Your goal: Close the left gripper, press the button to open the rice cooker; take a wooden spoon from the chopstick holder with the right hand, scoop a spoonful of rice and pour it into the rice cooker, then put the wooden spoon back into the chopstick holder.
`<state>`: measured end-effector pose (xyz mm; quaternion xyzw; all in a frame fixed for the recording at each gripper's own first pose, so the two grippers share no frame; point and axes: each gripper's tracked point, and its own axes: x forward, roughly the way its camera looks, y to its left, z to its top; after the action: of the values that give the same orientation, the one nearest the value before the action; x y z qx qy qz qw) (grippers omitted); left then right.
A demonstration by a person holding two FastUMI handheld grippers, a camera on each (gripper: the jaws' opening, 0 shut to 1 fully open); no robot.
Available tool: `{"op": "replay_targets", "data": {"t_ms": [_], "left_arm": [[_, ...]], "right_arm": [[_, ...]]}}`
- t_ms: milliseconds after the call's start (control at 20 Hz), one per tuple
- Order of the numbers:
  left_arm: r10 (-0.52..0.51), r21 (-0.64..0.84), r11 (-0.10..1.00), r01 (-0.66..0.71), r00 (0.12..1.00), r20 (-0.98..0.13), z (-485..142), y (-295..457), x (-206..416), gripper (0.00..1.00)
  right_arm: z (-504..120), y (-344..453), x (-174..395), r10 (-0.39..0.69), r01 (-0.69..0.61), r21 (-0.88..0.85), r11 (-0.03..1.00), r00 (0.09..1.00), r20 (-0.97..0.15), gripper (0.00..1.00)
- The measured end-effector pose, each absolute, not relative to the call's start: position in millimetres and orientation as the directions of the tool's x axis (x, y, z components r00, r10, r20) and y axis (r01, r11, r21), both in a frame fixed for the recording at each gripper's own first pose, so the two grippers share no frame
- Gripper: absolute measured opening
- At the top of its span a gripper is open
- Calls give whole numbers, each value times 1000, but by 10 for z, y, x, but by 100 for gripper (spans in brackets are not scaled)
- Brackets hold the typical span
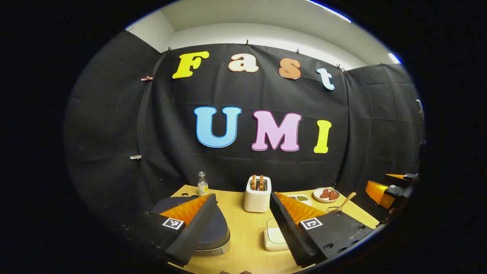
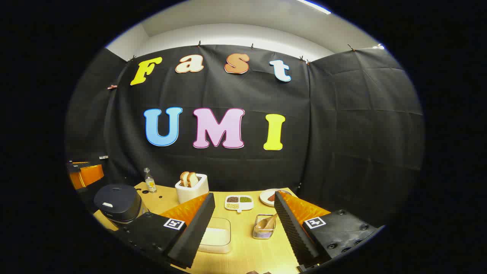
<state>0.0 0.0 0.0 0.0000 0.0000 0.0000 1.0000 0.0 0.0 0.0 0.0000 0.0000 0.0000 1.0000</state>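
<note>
The dark-blue rice cooker with a silver base sits low on the left of the left gripper view, lid down, partly behind my left finger. My left gripper hangs open above the table, holding nothing. In the right gripper view the cooker stands at the left. A wire chopstick holder holds the wooden spoon. It stands just left of my right finger, beside a clear box of white rice. My right gripper is open and holds nothing. The spoon's handle sticks up at the right.
On the wooden table stand a white toaster with bread, a small bottle, a sectioned dish and a plate. The rice box lies between my left fingers. The other gripper shows at the far right.
</note>
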Motion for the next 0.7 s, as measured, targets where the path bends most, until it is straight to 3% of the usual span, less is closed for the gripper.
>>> {"op": "replay_targets", "data": {"t_ms": [700], "left_arm": [[3,19,1000,-3,1000,-8,-5,-14,-58,95]], "right_arm": [[-90,-18,68,7,-6,46,999,1000,-17,98]]}}
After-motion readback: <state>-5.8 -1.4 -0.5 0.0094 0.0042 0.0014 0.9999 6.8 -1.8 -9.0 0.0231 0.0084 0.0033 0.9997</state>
